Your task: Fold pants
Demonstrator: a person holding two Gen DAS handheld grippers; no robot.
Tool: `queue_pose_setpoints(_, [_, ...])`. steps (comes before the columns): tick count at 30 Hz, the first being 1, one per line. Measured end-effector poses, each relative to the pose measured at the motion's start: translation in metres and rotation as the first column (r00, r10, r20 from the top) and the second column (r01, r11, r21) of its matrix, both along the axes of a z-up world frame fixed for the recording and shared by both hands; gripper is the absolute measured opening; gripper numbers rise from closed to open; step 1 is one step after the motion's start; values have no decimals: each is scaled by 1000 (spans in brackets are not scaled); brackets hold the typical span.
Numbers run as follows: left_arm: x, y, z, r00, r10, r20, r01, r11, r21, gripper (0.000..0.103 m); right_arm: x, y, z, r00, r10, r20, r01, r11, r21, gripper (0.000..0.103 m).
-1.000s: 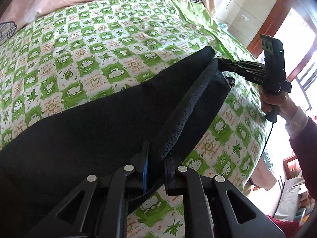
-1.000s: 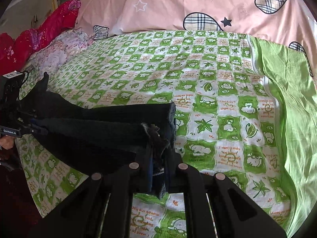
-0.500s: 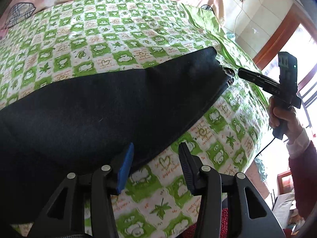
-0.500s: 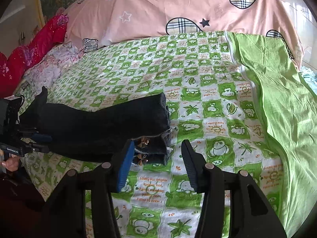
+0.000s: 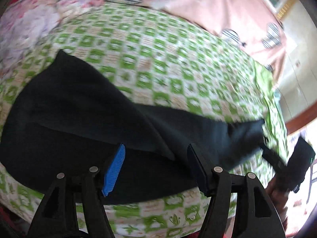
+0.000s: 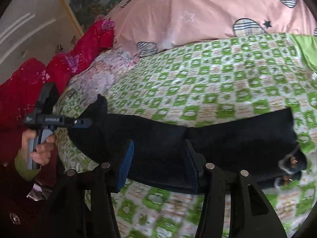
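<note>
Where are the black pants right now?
The black pants lie flat across the near edge of the green checked sheet, in front of both open grippers, with the pink quilt farther back.

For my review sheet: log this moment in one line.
left tongs: open | right tongs: open | pants: folded lengthwise, flat on bedsheet

We see dark, matt cloth in the pants (image 6: 198, 138), printed cotton-like cloth in the green checked bedsheet (image 6: 227, 75), and smooth pink cloth on the pillow (image 6: 208, 10). The left tongs (image 5: 156, 168) look matt black plastic with silvery metal rivets.
</note>
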State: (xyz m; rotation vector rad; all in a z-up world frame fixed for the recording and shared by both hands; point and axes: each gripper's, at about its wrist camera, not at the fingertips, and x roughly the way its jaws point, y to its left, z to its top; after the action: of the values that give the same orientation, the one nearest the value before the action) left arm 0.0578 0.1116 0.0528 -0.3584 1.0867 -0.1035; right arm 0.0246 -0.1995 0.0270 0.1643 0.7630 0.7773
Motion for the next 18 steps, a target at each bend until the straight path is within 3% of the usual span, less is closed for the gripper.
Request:
queue_pose_setpoints(5, [49, 38, 4, 987, 85, -137, -83, 996, 23, 70, 7, 71, -2, 989, 146, -30, -147, 989, -17, 52])
queue_pose_setpoints(8, [85, 52, -2, 962, 125, -243, -111, 991, 72, 70, 12, 113, -1, 973, 228, -33, -229, 972, -47, 52])
queue_pose_setpoints(11, [115, 55, -13, 939, 115, -323, -80, 989, 122, 70, 17, 155, -4, 950, 310, -40, -312, 947, -72, 52])
queue_pose_setpoints(16, [138, 52, -38, 909, 104, -404, -14, 976, 219, 69, 24, 214, -20, 924, 381, -44, -380, 897, -226, 52])
queue_pose_setpoints(17, [139, 52, -43, 906, 100, -411, -4, 974, 228, 67, 27, 222, -24, 924, 380, -48, -379, 889, -258, 52])
queue_pose_setpoints(18, [139, 53, -48, 905, 88, -416, 11, 973, 230, 55, 30, 227, -29, 925, 376, -54, -376, 884, -277, 52])
